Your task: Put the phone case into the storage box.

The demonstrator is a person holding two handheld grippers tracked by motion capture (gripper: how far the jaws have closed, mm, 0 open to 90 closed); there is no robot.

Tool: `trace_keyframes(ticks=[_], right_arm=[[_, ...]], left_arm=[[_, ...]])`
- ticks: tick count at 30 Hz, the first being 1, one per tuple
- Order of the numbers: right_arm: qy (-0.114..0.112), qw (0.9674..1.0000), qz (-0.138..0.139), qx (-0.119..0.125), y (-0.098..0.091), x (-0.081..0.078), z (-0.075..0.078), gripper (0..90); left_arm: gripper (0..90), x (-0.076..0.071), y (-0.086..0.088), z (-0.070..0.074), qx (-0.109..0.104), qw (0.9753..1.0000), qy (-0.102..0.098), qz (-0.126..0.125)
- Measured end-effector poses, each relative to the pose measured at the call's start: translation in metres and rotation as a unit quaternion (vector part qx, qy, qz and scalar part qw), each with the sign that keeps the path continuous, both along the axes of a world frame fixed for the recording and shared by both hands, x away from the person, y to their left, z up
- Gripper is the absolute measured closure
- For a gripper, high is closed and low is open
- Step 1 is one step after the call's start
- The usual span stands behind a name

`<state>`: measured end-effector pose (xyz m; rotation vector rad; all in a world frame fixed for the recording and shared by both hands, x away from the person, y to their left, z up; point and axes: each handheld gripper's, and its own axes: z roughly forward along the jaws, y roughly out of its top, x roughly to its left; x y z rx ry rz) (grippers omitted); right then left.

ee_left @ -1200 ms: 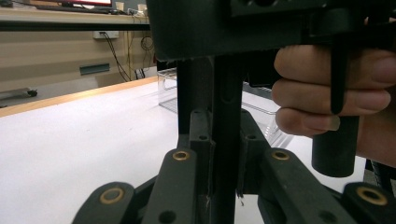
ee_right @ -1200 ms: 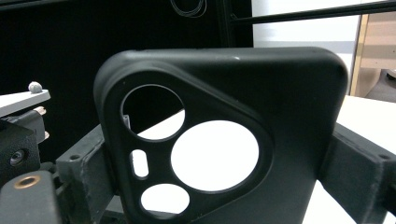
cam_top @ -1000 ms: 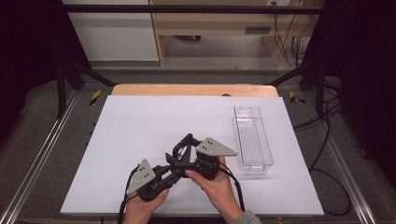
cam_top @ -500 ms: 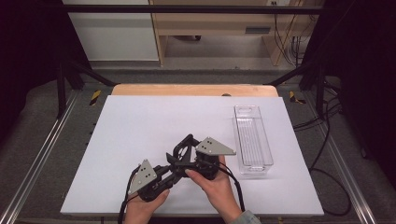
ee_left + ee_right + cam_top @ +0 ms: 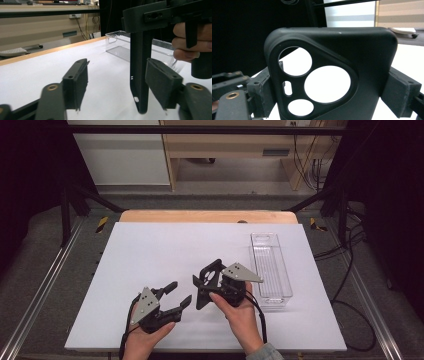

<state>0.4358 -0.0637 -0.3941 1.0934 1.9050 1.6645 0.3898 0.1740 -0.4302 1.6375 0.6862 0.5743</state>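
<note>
Left gripper [image 5: 177, 299]: I see it nearest me, low on the sheet, its matte black jaws spread wide with nothing between them. Its own view shows two flat rectangular pads [image 5: 76, 83] with brass pivot pins behind them.

Left hand [image 5: 147, 340]: wrapped round the handle from below. A grey three-cornered plate sits on top of the gripper.

Right gripper [image 5: 207, 282]: just beyond and to the right of the left one, jaws closed onto the two side edges of the case.

Case [image 5: 332, 72]: a black phone case of smooth, rubbery-looking plastic with rounded corners. It has a raised, rounded-triangle camera frame with three round holes and one small slot. I see the white sheet through the holes. It stands on edge, held upright.

Case from the left gripper view [image 5: 140, 62]: a thin dark slab seen edge-on, between the left gripper's open pads but farther off. Its lower end is at or just above the sheet; I cannot tell whether it touches.

Right hand [image 5: 240, 312]: gripping the handle, fingers curled.

Sheet [image 5: 150, 250]: flat matte white, covering the table. A pale wooden edge shows along its far side.

Bin [image 5: 270, 265]: right of the right gripper and running away from me. It is a long, narrow, clear plastic tray with a ribbed floor and a cut-out handle at the far end.
</note>
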Motion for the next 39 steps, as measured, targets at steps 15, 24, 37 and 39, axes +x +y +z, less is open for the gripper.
trace_keyframes(ticks=[15, 24, 37, 39], right_arm=[[0.003, 0.9994, -0.034, -0.011, -0.008, 0.003, 0.001, 14.0], [0.001, 0.9989, -0.045, -0.016, -0.010, 0.012, 0.011, 14.0], [-0.016, 0.9965, -0.074, -0.036, -0.018, 0.053, 0.057, 14.1], [-0.019, 0.9958, -0.081, -0.038, -0.020, 0.060, 0.064, 14.1]], left_arm=[[12.0, 0.004, 0.063, -0.003, 0.014, 0.9959, 0.019, 0.088], [6.5, 0.012, 0.099, -0.014, 0.016, 0.9901, 0.027, 0.137], [4.0, 0.020, 0.124, -0.016, -0.007, 0.9868, 0.011, 0.162], [4.0, 0.020, 0.125, -0.017, -0.010, 0.9865, 0.012, 0.163]])
